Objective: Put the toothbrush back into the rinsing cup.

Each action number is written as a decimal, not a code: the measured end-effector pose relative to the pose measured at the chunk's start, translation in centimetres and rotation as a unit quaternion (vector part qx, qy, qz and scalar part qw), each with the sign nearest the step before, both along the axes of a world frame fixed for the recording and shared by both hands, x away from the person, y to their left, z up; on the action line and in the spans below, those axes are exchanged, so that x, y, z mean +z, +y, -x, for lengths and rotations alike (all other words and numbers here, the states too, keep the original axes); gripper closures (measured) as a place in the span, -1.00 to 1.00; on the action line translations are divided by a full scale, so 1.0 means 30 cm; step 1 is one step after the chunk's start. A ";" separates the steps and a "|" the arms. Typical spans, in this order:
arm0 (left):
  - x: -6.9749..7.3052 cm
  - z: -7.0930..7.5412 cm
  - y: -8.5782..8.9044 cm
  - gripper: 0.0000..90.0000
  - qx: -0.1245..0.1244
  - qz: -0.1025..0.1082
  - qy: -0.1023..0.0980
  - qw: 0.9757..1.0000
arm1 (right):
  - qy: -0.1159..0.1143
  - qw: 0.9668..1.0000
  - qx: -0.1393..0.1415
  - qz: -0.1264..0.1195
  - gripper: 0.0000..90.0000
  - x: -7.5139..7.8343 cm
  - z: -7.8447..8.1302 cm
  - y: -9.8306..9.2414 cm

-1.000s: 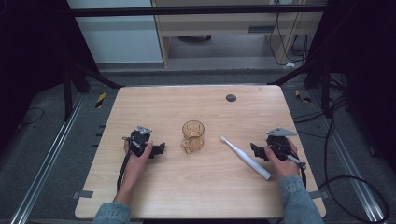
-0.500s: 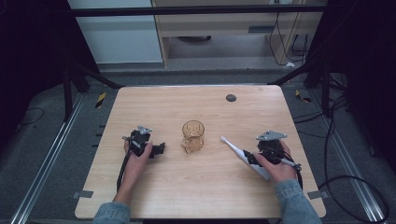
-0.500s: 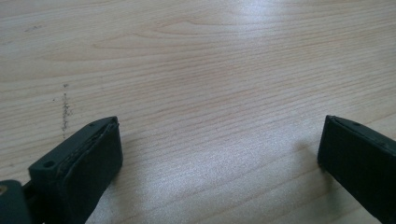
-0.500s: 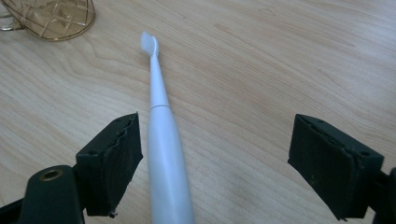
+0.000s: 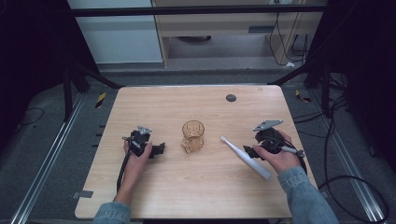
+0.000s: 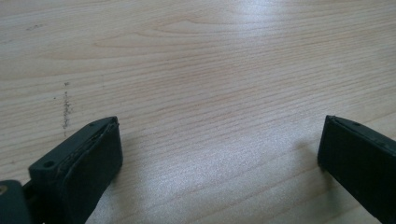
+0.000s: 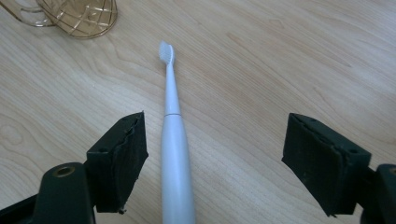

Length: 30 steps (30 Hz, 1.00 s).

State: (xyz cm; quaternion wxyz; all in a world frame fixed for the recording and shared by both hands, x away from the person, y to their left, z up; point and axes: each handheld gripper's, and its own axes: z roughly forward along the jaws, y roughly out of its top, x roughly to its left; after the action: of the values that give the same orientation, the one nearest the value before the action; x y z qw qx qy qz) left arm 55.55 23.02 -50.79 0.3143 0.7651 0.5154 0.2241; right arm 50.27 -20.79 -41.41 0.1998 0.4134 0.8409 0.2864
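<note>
- Right hand-held gripper (image 7: 215,158) — jaws apart and straddling the white electric toothbrush (image 7: 173,154); they have just been closing in, the handle lies between them but neither pad presses on it. The handle runs nearer the jaw at that view's left, with a clear gap to the other.
- In the high view the right hand-held gripper (image 5: 252,151) sits in the person's right hand (image 5: 275,156) at the right side of the bench (image 5: 154,107), a grey three-cornered plate (image 5: 267,125) on top, a denim sleeve (image 5: 306,198) behind.
- Toothbrush (image 5: 245,157) lies flat on the bench, aslant — bristle head toward the middle of the bench, thick handle end toward the person's edge. Whether the gripper touches the handle there is hard to say from above.
- Left hand-held gripper (image 6: 215,154): released, jaws wide, bare wood grain between them. From above, the left hand-held gripper (image 5: 161,149) rests low on the bench in the left hand (image 5: 137,156), pointing toward the cup.
- Amber wire cup (image 5: 193,135) stands upright mid-bench, between the two grippers, apart from both; the brush head points its way, close but not touching.
- Small dark round disc (image 5: 230,98) on the far part of the bench, well apart from everything.
</note>
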 end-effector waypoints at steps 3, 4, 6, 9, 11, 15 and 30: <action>0.000 0.000 0.000 -1.00 0.000 0.000 0.000 1.000 | 0.013 1.000 0.004 0.005 -0.46 0.002 -0.014 0.013; 0.000 0.000 0.000 -1.00 0.000 0.000 0.000 1.000 | 0.019 1.000 0.007 0.005 -0.43 0.000 -0.019 0.018; 0.000 0.000 0.000 -1.00 0.000 0.000 0.000 1.000 | 0.026 1.000 0.012 0.006 -0.40 -0.004 -0.025 0.024; 0.000 0.000 0.000 -1.00 0.000 0.000 0.000 1.000 | 0.048 0.998 0.026 0.019 -0.40 -0.040 -0.052 0.051; 0.000 0.000 0.000 -1.00 0.000 0.000 0.000 1.000 | 0.059 0.998 0.028 0.021 -0.39 -0.056 -0.065 0.062; 0.001 -0.001 0.001 -1.00 -0.002 -0.001 0.001 1.000 | 0.074 0.996 0.029 0.029 -0.37 -0.084 -0.087 0.077; 0.000 -0.001 0.003 -1.00 -0.005 0.000 0.000 1.000 | 0.139 0.988 0.036 0.063 0.02 -0.170 -0.111 0.107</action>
State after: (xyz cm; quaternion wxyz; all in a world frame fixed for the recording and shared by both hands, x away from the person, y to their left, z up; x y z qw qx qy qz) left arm 55.58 23.11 -50.79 0.3156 0.7673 0.5120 0.2226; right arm 53.59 -17.59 -46.50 0.0962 0.4055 0.8912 0.1793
